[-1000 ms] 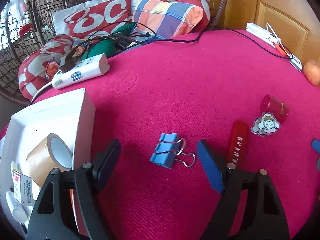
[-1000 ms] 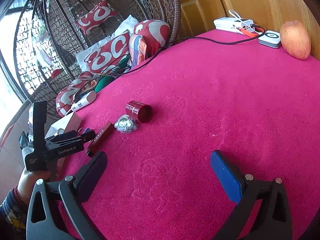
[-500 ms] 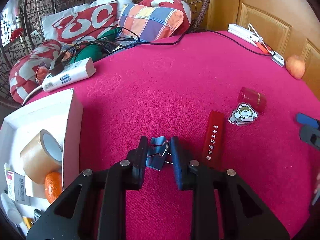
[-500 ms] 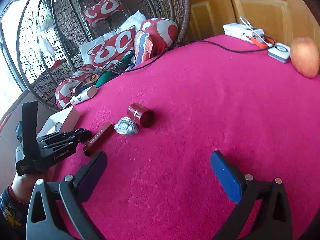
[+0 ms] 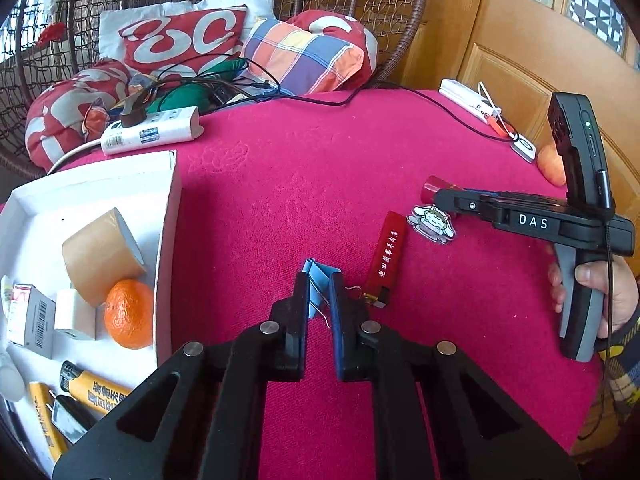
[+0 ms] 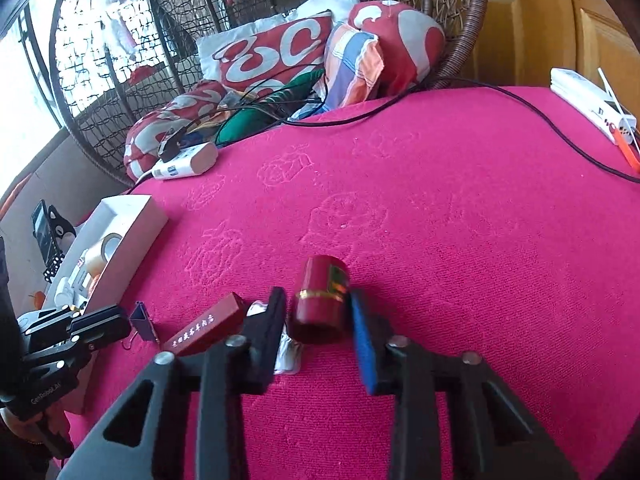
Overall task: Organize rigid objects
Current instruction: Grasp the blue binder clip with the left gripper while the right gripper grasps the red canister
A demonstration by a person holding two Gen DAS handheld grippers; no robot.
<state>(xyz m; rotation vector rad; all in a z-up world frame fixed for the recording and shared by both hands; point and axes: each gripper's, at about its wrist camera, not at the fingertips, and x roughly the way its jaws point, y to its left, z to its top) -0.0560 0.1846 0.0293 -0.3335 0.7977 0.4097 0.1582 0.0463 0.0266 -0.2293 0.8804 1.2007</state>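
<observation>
One blue binder clip (image 5: 318,276) pinched in the left gripper (image 5: 319,300), one red canister (image 6: 320,304) between the right gripper (image 6: 318,312) fingers

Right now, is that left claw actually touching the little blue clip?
Touching. In the left wrist view both fingers of the left gripper press against the sides of the blue binder clip, with no gap on either side.

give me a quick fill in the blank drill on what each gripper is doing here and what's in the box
The left gripper is shut on the blue ____.
The right gripper brackets the dark red ____, fingers not yet touching it.
In the white box, the fruit beside the tape roll is an ____.

Missing words: binder clip; cylinder; orange
</observation>
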